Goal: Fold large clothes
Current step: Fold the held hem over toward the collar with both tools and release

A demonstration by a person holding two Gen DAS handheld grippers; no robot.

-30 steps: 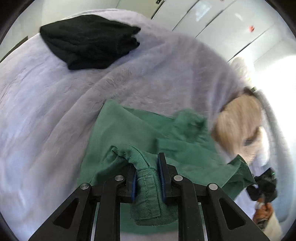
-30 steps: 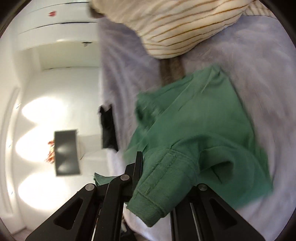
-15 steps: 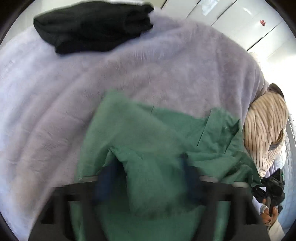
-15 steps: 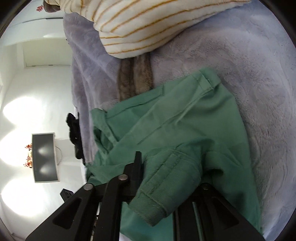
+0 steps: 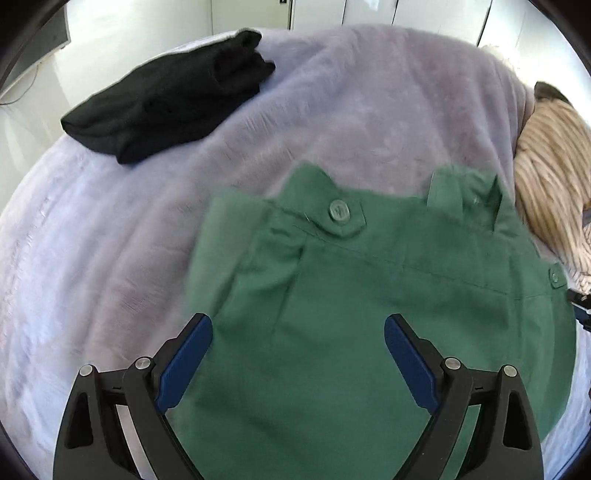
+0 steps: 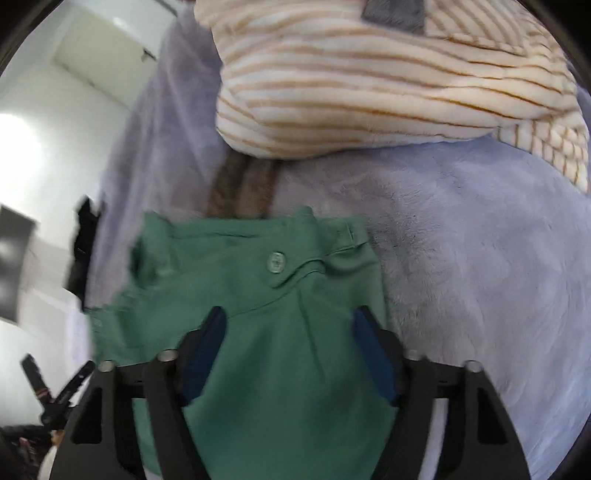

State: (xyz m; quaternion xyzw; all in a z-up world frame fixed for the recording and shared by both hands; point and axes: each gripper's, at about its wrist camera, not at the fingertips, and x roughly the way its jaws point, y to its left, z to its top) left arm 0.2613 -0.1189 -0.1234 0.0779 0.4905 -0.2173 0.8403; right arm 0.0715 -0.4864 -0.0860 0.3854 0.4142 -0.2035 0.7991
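A green garment (image 5: pixel 354 314) with buttoned tabs lies folded flat on the lilac fleece blanket (image 5: pixel 110 240). My left gripper (image 5: pixel 297 328) hangs just above its near part, jaws wide and still opening, the cloth under them but not pinched. In the right wrist view the same green garment (image 6: pixel 266 325) lies below my right gripper (image 6: pixel 290 325), whose jaws are opening with the blue pads (image 6: pixel 207 350) clear of the cloth.
A folded black garment (image 5: pixel 166 96) rests at the blanket's far left. A cream striped pillow (image 6: pixel 369 74) lies beyond the green garment, over a brown cloth (image 6: pixel 240 184). White cabinet doors (image 5: pixel 424 14) stand behind the bed.
Both grippers were shut on a bunched green edge and have let go. The garment now lies flat, and both grippers have sunk closer to it.
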